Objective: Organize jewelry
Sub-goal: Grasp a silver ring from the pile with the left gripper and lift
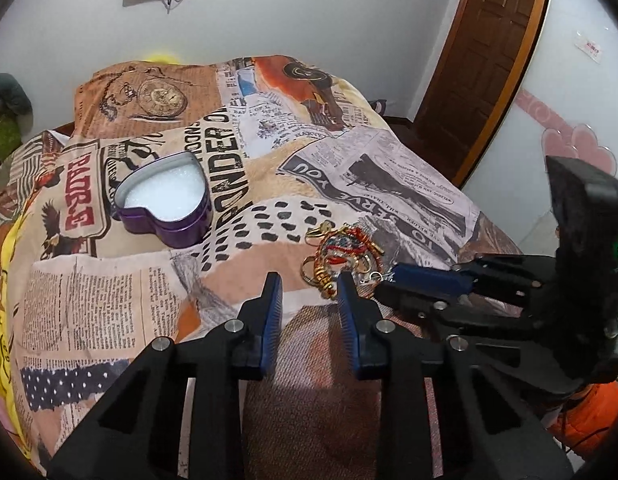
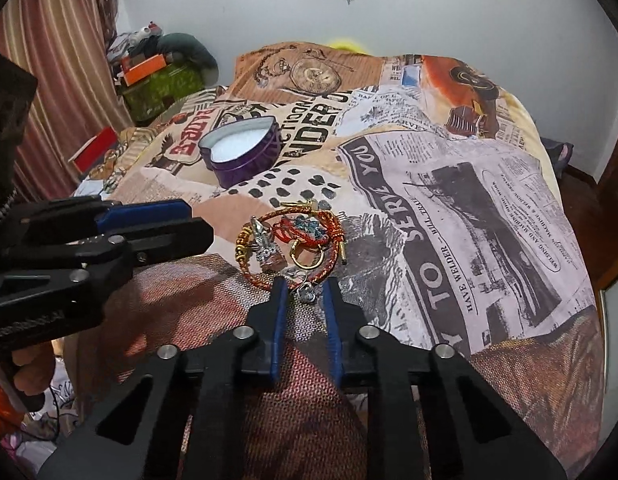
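Observation:
A pile of jewelry [image 2: 297, 240] lies on the printed bedspread: a red-gold cord bracelet, a gold ring, silver charms; it also shows in the left wrist view [image 1: 343, 254]. A small silver charm [image 2: 307, 292] sits between the fingertips of my right gripper [image 2: 307, 286], which is open around it. My left gripper [image 1: 309, 284] is open and empty just left of the pile. An open purple heart-shaped tin [image 1: 165, 200] with white lining stands farther back, also in the right wrist view [image 2: 243, 152].
The bedspread [image 2: 469, 200] covers the whole bed. A wooden door [image 1: 481, 60] is to the right. Curtains [image 2: 49, 60] and a cluttered green box [image 2: 161, 84] stand at the left. A red box [image 2: 95, 150] lies at the bed's left edge.

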Available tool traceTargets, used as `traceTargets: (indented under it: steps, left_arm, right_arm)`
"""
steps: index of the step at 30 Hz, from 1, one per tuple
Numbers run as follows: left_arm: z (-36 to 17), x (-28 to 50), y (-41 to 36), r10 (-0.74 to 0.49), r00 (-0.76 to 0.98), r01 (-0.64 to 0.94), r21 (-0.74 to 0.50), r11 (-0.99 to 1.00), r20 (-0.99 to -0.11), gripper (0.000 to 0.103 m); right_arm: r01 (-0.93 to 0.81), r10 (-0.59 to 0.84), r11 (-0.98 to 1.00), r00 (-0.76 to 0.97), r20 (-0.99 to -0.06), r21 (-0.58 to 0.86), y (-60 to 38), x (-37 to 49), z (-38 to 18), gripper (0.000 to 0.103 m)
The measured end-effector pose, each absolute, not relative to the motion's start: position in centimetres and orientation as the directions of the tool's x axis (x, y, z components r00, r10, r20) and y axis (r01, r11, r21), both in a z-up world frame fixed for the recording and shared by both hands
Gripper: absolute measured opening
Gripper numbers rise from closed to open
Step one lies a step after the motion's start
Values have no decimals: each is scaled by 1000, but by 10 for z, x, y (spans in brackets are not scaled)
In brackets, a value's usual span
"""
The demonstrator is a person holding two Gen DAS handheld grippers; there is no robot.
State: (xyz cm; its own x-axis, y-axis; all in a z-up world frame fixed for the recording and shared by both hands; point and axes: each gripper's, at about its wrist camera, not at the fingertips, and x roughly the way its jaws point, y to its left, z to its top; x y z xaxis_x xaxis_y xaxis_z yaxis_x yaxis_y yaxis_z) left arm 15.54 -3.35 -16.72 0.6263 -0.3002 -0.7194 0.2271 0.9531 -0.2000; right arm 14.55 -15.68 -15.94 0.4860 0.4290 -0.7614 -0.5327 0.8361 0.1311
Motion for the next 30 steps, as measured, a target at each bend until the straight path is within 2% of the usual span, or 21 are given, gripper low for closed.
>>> traceTargets:
  steps: [3,11,28,30]
  left_arm:
    - [-165,158,-39,-308,624,245,-194,950,-718,29]
    - [-163,162,-58,-287,628,283,-131,950,-723,29]
    - [-187,186,-73,-256,588,284,-101,954,-768,29]
    - [-187,187,-73,-251,593,281,-96,955,-765,27]
  right_arm:
    - [-534,440,833,486,-756,142,-158,145,-160,9]
    - [-496,449,852,530,-719,167,-177,140,-149,9]
    - [-449,449,870,549,-705,205,-199,144,-148,9]
    - [-450,451,869,551,-702,204,-199,143,-147,9]
